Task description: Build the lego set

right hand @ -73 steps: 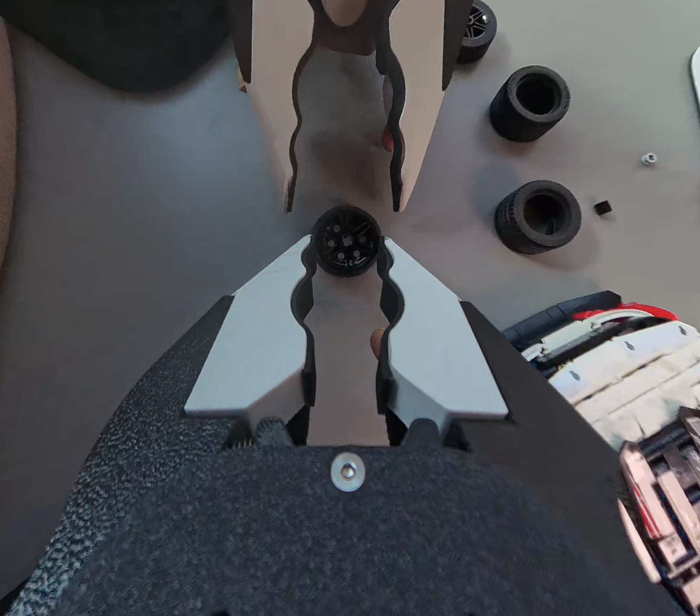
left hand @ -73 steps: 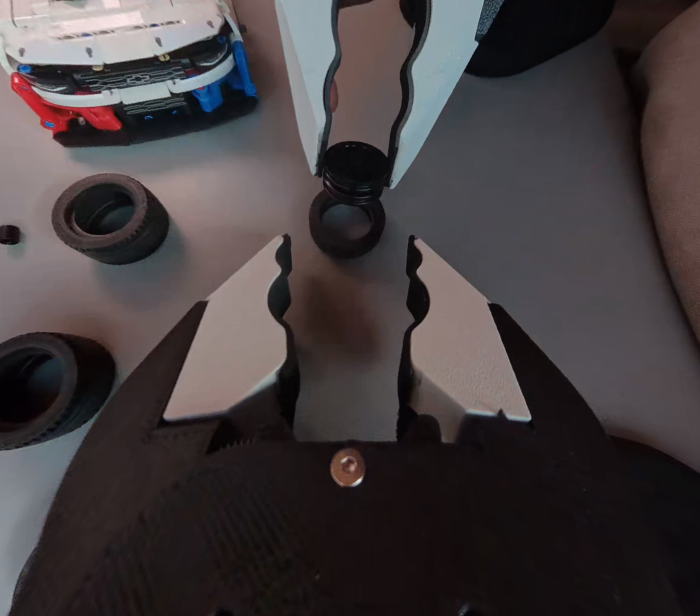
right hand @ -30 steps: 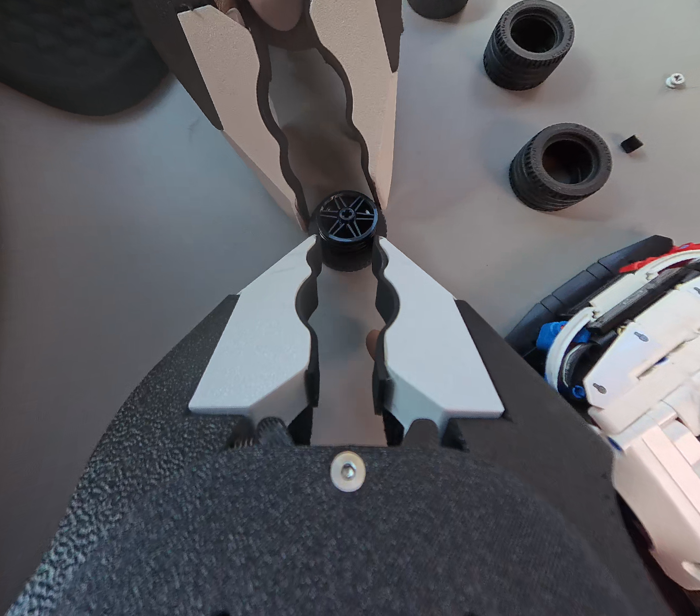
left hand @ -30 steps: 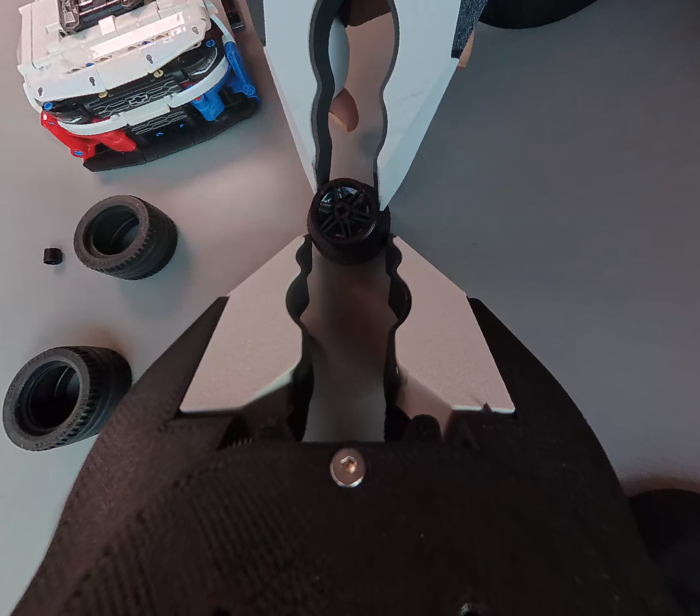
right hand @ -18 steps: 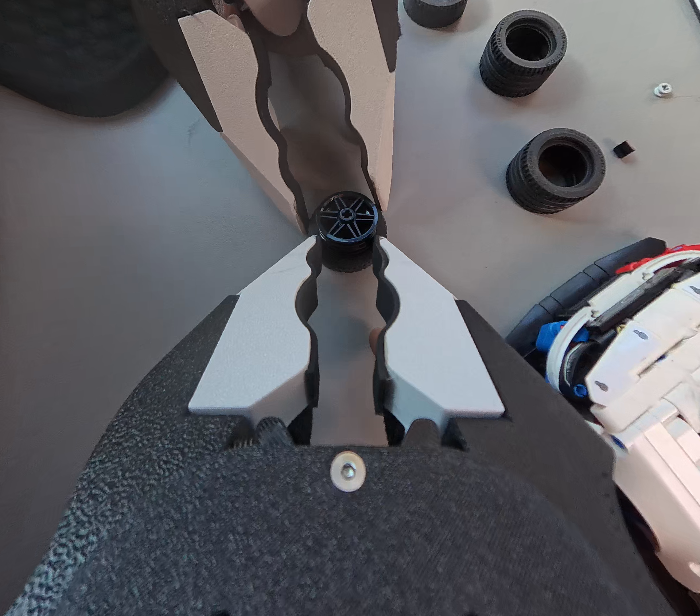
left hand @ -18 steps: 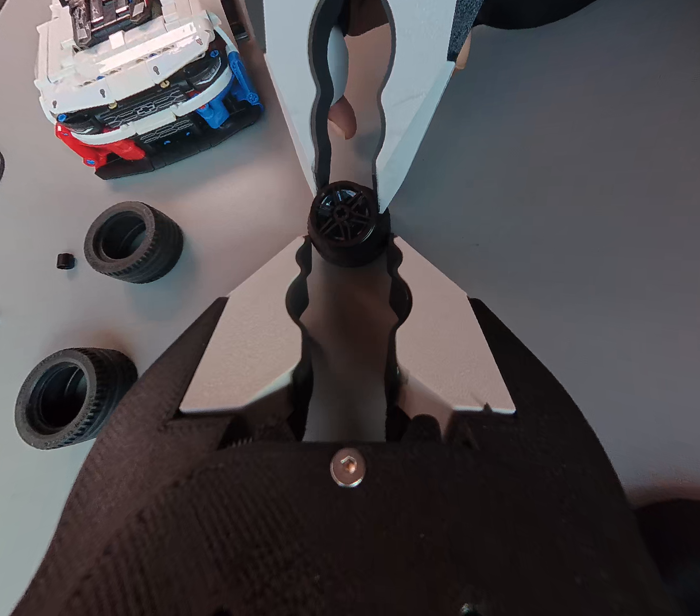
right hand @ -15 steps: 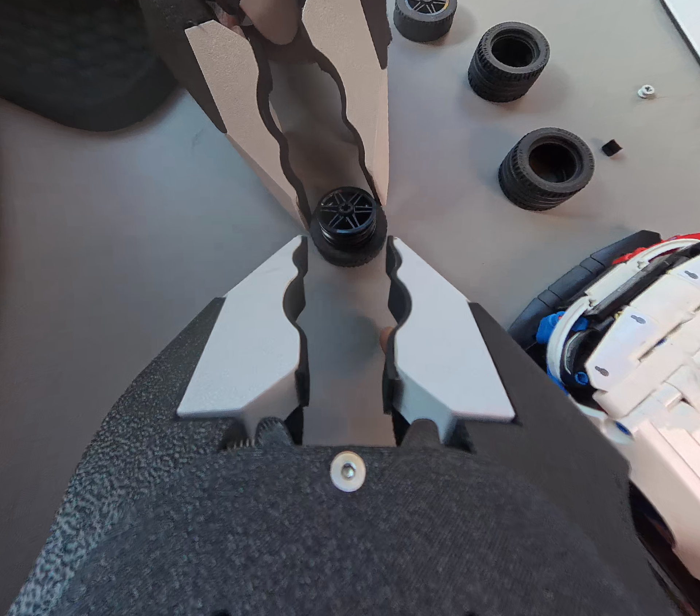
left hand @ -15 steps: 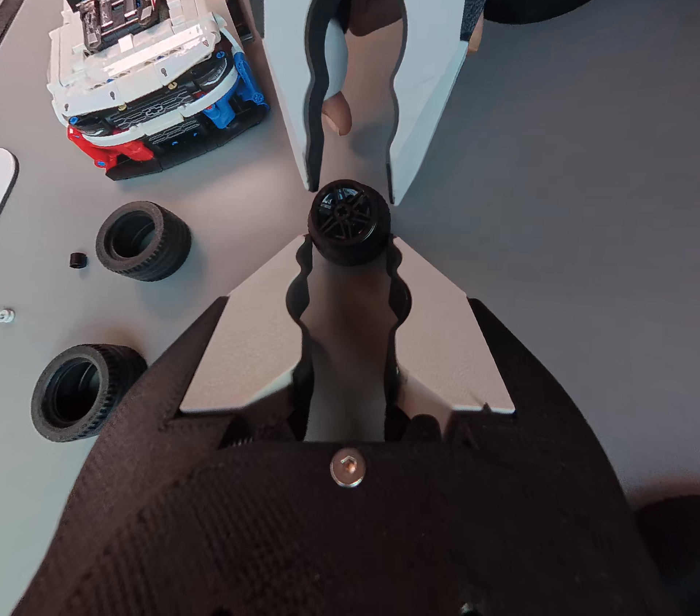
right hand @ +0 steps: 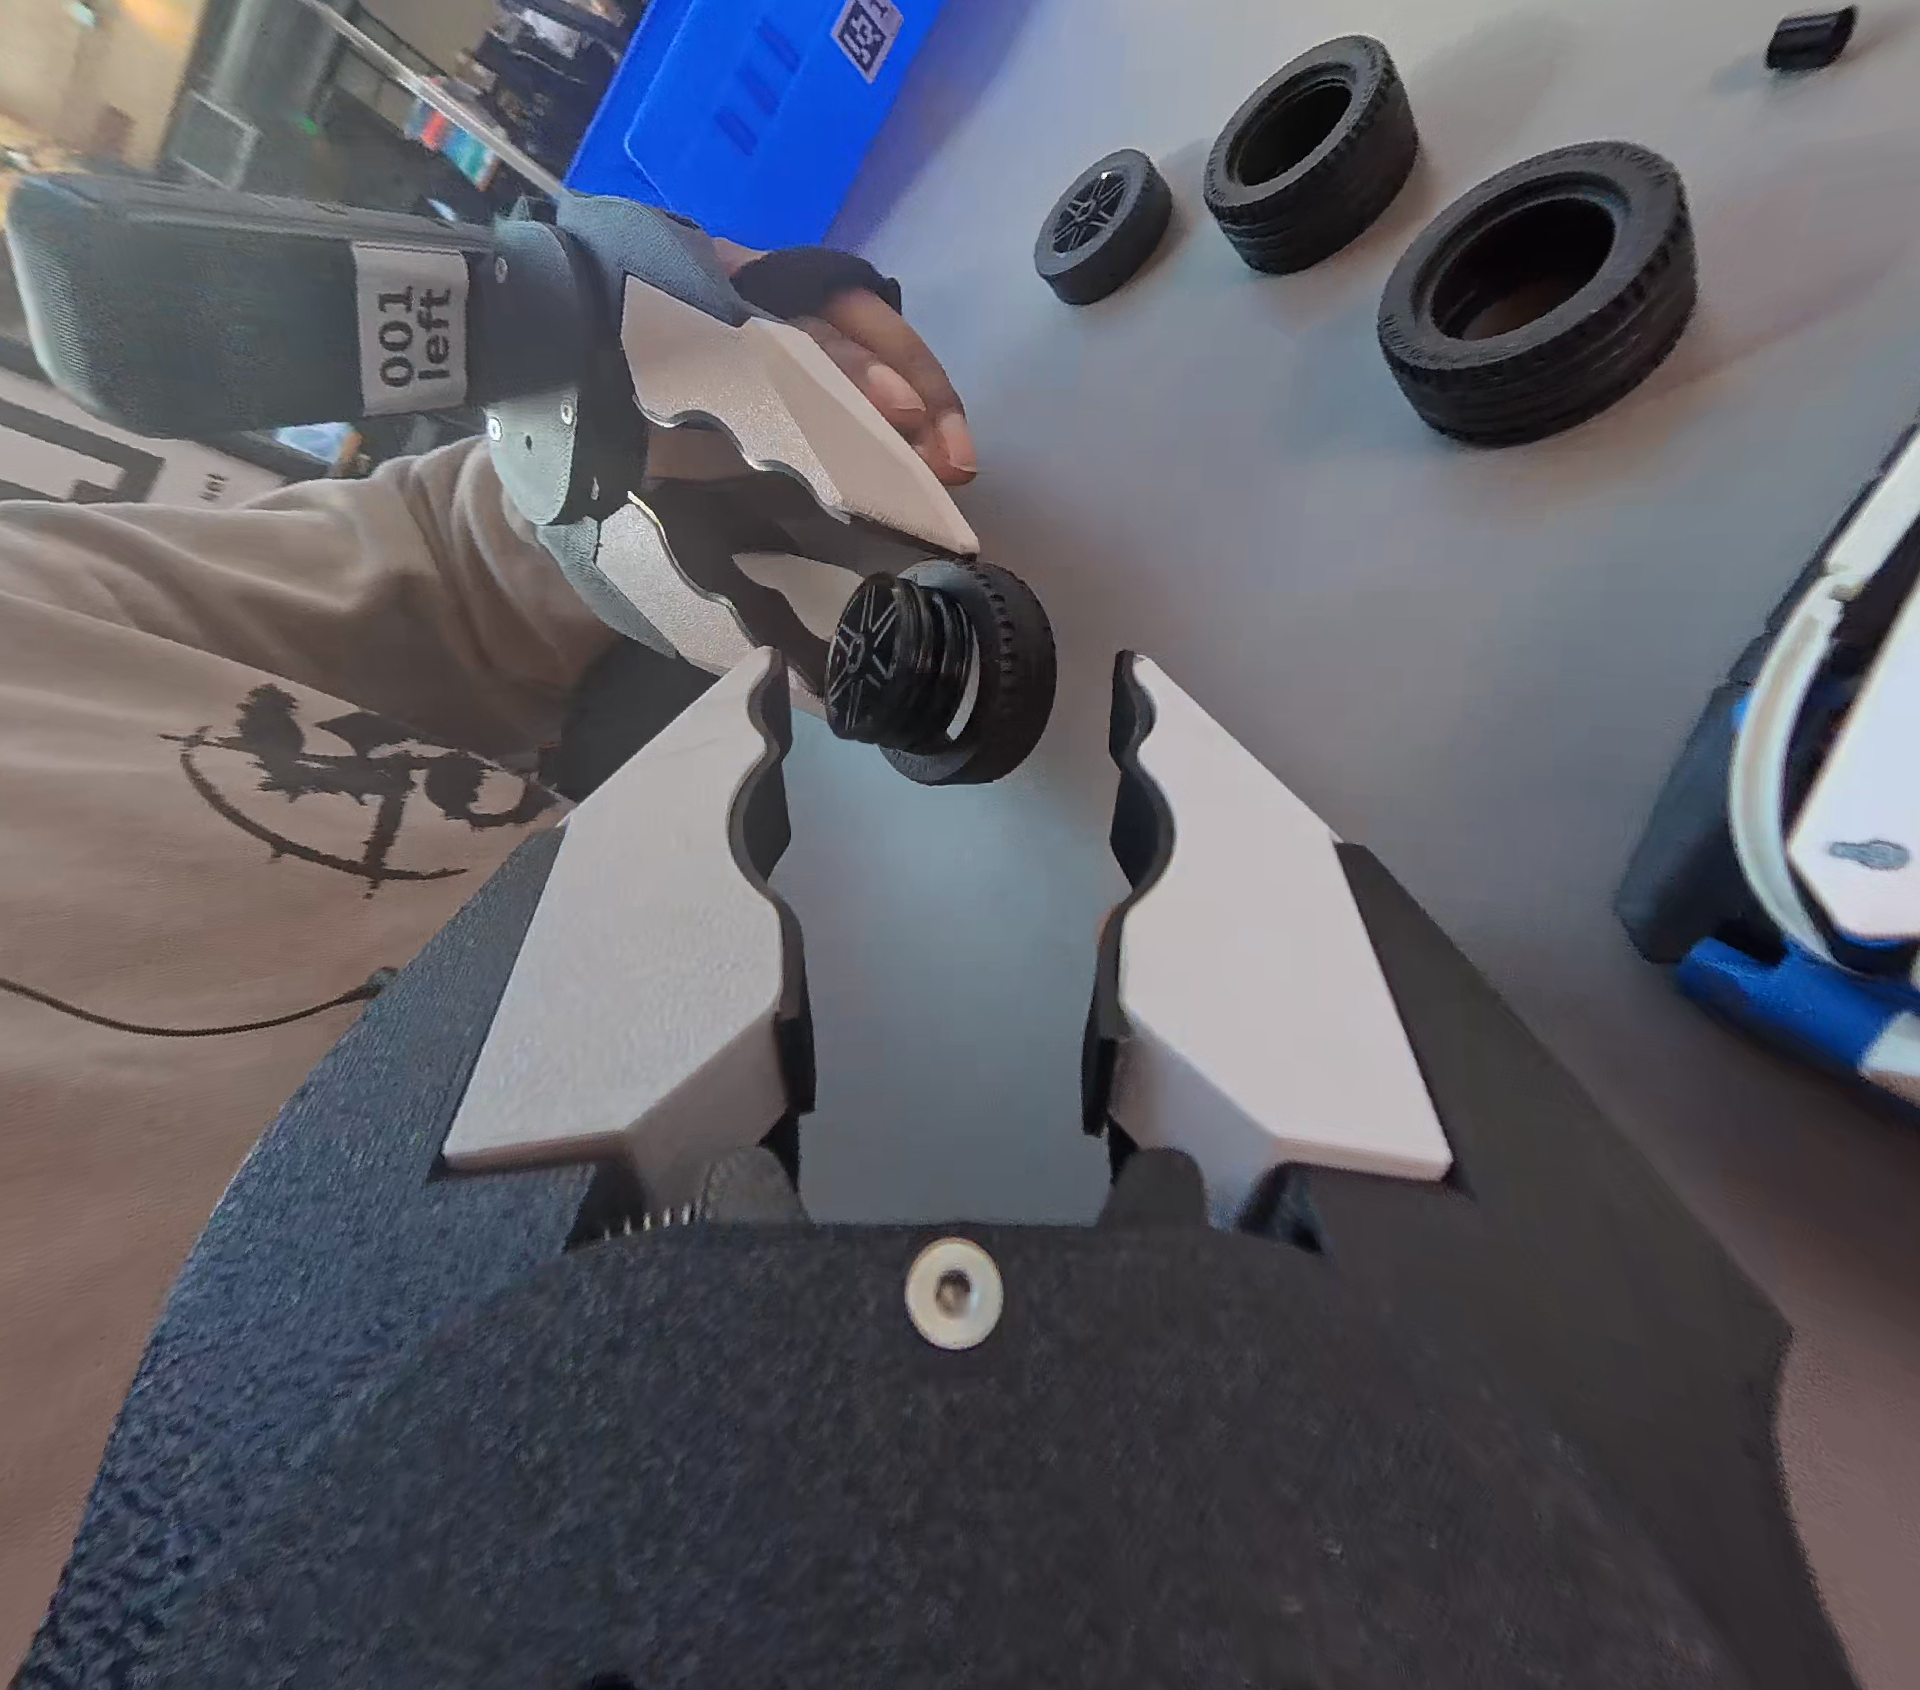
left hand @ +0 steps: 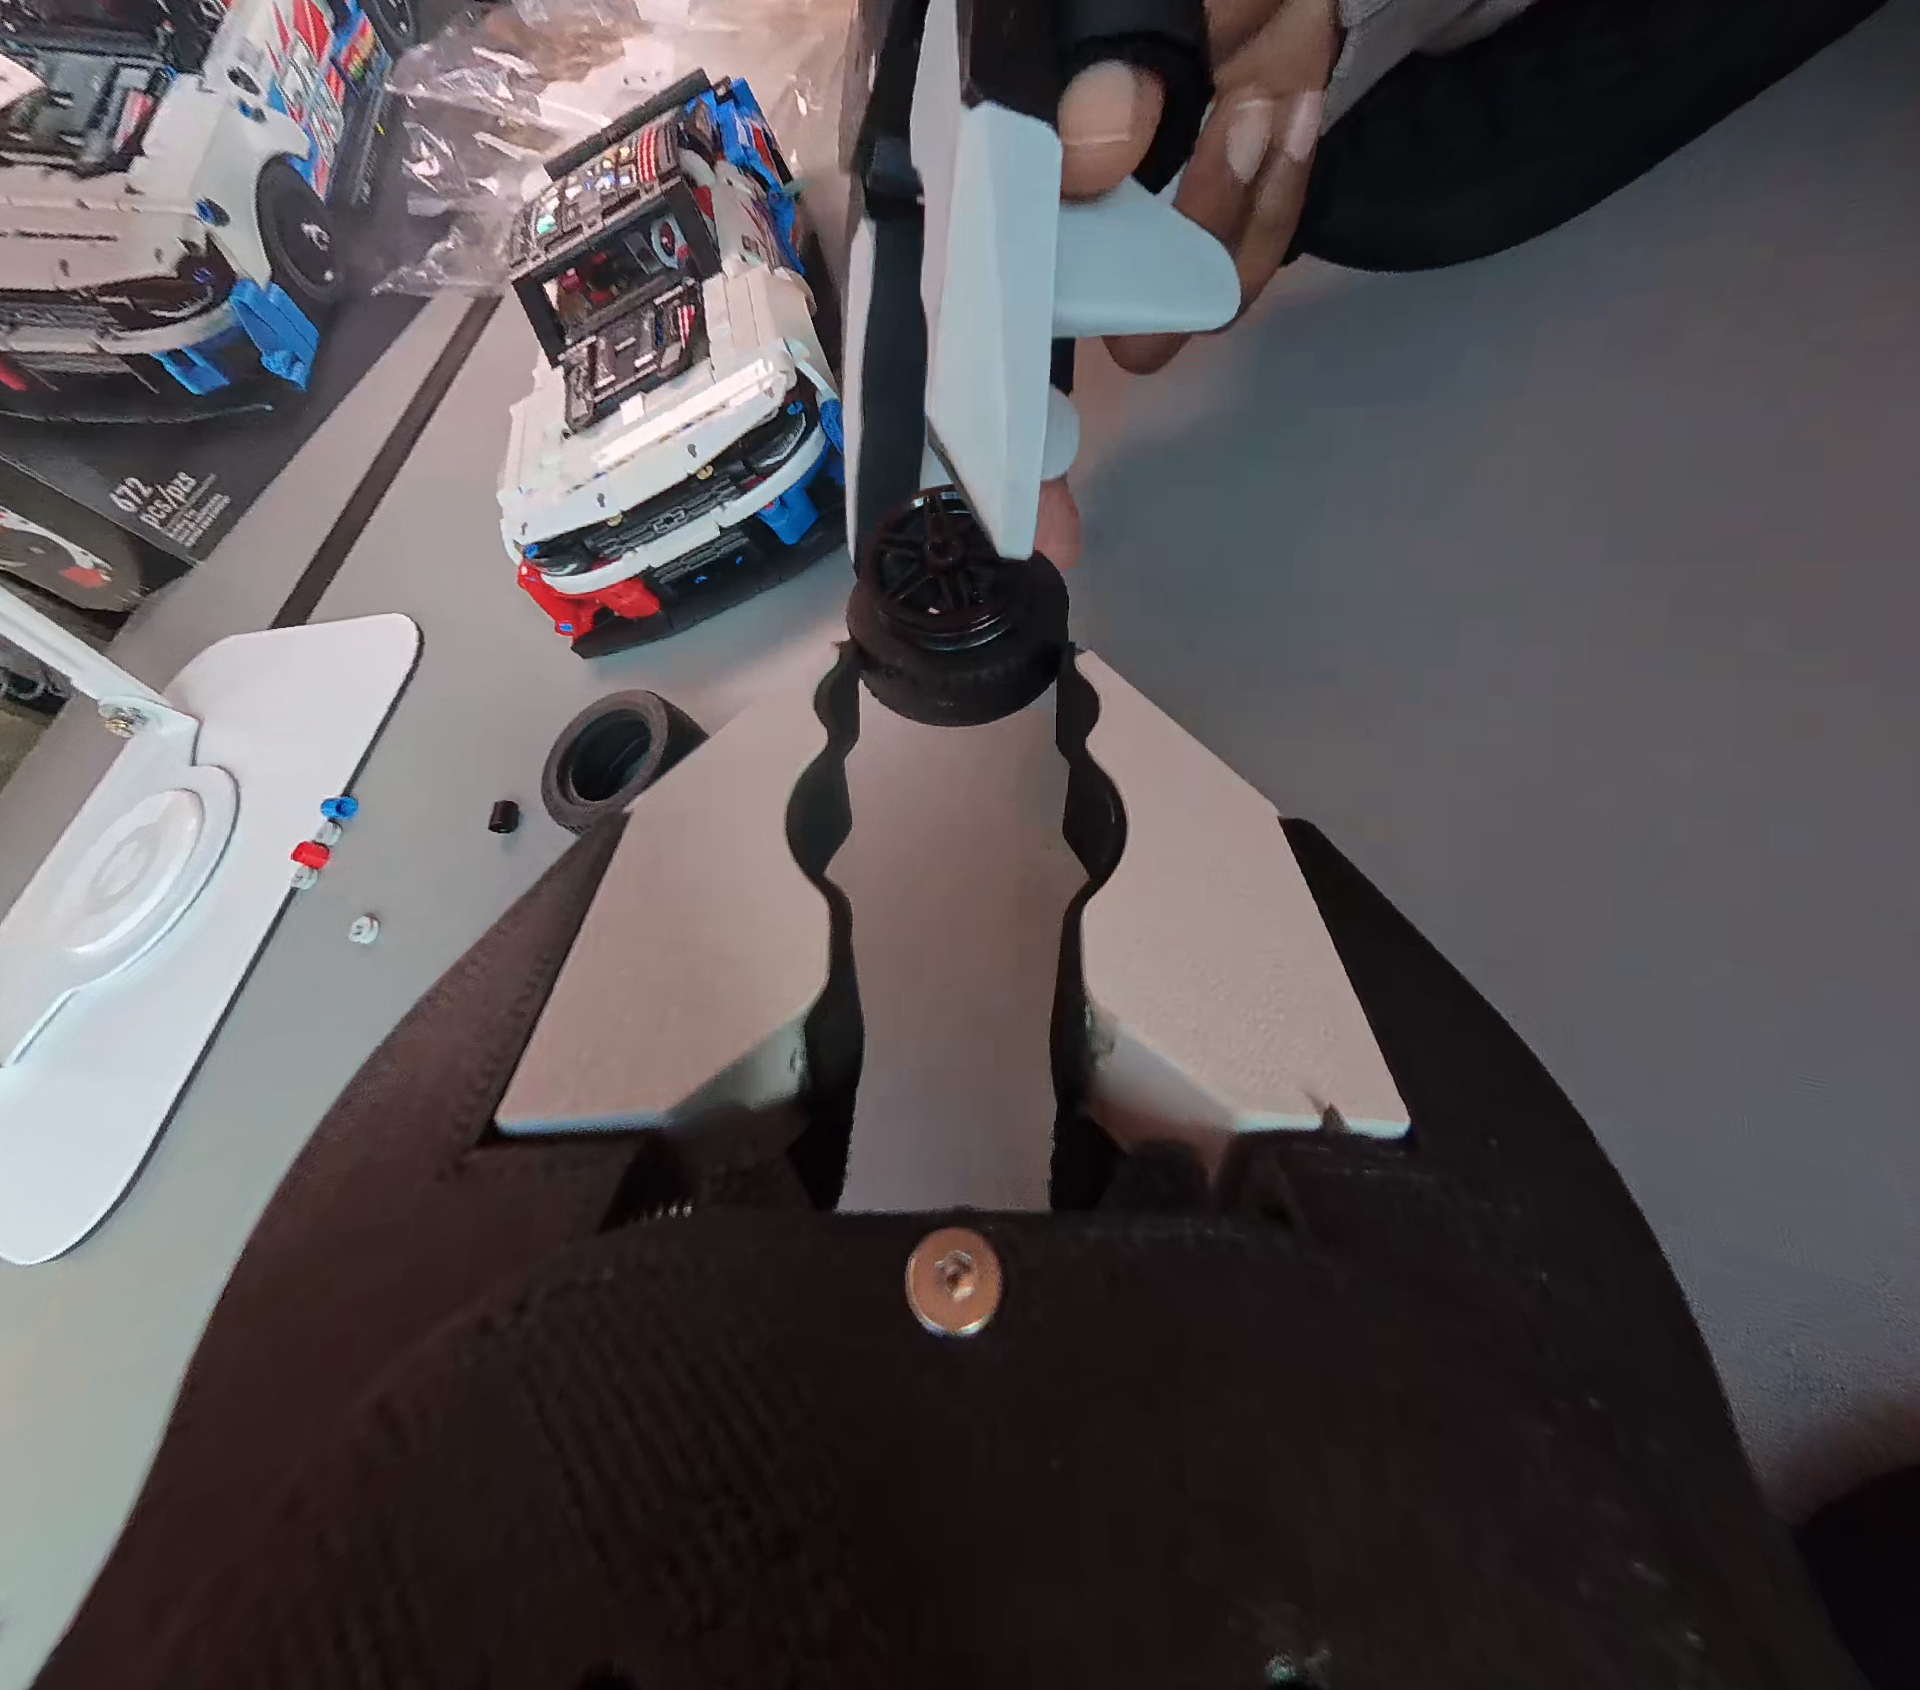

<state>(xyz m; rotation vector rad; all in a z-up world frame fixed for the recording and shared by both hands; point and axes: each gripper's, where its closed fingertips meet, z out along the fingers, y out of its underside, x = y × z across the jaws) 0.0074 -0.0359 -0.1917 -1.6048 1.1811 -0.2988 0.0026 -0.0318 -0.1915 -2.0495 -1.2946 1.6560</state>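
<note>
Across the grey surface point(left hand: 1507, 497), a boxed picture of the finished car point(left hand: 156, 113) is lying at the far left edge, with a crumpled clear bag point(left hand: 644, 40) beside it. Nearer, the white, blue and red lego car point(left hand: 665, 435) is sitting wheelless with its roof section raised. A blue crate point(right hand: 800, 9) is standing beyond the surface's far end. A white plate point(left hand: 177, 892) is lying flat at the left. Two empty black tyres point(right hand: 1538, 290) and one finished small wheel point(right hand: 1101, 227) are resting apart from the car. The left tongs point(left hand: 956, 664) are clamping the black tyre point(right hand: 997, 684), held above the surface, with the spoked rim point(right hand: 883, 664) sitting only partway inside it. The right tongs point(right hand: 945, 684) are standing apart, straddling the wheel without gripping it. Tiny blue and red pins point(left hand: 322, 830) are lying beside the plate.
</note>
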